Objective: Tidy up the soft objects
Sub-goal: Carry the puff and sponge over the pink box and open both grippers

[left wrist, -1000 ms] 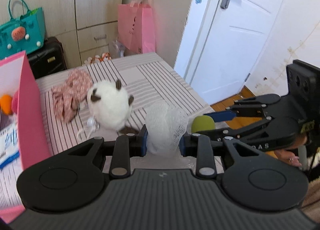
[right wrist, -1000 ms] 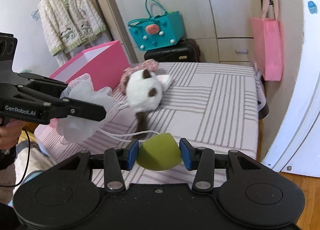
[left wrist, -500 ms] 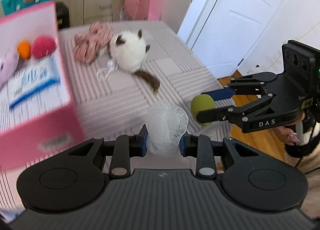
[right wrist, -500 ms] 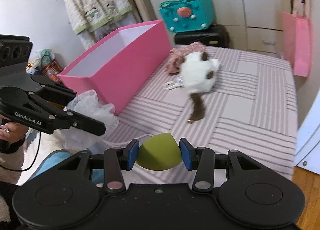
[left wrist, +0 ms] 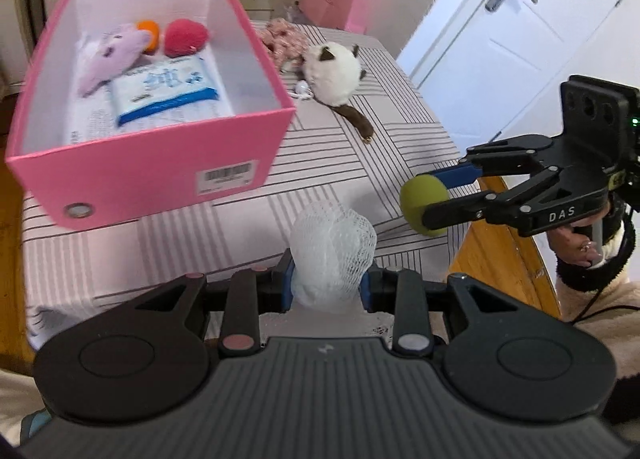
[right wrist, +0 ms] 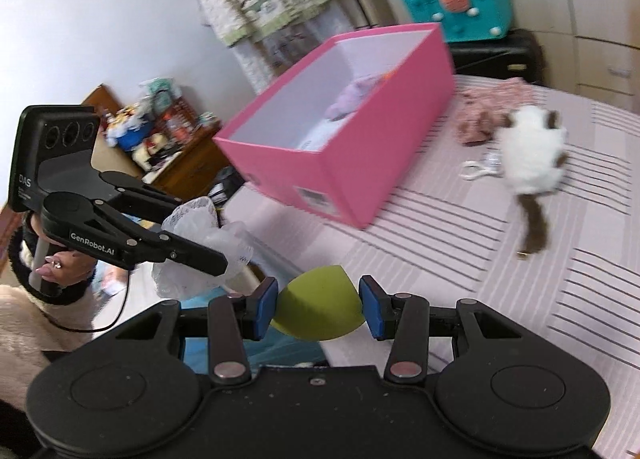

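1. grippers both loaded: left gripper (left wrist: 327, 285) has its blue pads pinched narrow on a white mesh puff (left wrist: 333, 255), squashed at the pinch so it can't slip; mesh bulges up and fwd of the tips.
2. right gripper (right wrist: 319, 309) closed partway on a green sponge (right wrist: 318, 309), pads pressing each side, egg shape held across its middle; looks like a firm grip w/o crushing it.
3. pink box (left wrist: 160, 175) sits ahead and left of the left gripper, open top facing up, so prob the drop target; already has a purple plush (left wrist: 108, 55), red ball (left wrist: 186, 37), orange ball (left wrist: 147, 29), blue-white pack (left wrist: 168, 89) inside.
4. both tools carried above the near edge of the striped bed (left wrist: 360, 163), not over the box yet.
5. white cat plush (left wrist: 334, 75) and pink floral cloth (left wrist: 280, 35) lie on the bed beyond the box, right of it, well ahead of both tips; not yet sorted.
6. guess: release into the box comes next, mesh first since it's nearer.
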`<state>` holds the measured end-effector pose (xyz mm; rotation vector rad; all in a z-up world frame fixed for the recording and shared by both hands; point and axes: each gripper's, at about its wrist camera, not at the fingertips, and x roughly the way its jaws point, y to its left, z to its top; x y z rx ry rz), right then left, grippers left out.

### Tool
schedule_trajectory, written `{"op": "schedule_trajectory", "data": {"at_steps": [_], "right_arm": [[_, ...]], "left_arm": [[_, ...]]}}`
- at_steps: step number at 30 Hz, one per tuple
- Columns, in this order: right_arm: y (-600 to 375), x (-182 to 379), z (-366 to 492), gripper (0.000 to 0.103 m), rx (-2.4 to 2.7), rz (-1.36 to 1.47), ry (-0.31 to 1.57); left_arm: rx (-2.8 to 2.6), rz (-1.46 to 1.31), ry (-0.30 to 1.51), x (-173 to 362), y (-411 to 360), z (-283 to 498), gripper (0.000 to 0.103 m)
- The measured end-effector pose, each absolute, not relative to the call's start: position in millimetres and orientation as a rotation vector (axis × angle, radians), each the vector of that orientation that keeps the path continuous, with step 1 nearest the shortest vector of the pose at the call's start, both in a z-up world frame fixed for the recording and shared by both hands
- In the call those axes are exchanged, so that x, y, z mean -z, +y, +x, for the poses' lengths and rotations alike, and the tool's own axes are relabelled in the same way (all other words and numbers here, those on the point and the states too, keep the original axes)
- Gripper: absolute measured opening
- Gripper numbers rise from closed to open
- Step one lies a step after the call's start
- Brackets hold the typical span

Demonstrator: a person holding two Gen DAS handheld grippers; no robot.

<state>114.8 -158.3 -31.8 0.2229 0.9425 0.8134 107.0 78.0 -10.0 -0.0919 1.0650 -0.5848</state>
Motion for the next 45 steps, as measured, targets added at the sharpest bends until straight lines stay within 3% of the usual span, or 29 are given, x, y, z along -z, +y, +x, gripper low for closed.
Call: {"op": "schedule_trajectory", "data": {"at_steps": [23, 39, 45], "right_arm": [[-80.0, -51.3, 204.5, 0.051, -0.798, 0.09, 0.635], [-22.9, 13.4, 312.4, 0.051, -0.747, -0.145, 0.761], [-11.0, 24.3, 322.6, 0.054, -0.785, -0.253, 0.767]], "left_arm": [[0.483, -0.098, 0.627, -95.0, 145.6, 166.7, 0.031], [0.207, -0.03, 0.629, -21.2, 145.2, 278.0, 0.032], [0.217, -0.049, 0.761, 2.2, 145.6, 296.5, 0.032]]}}
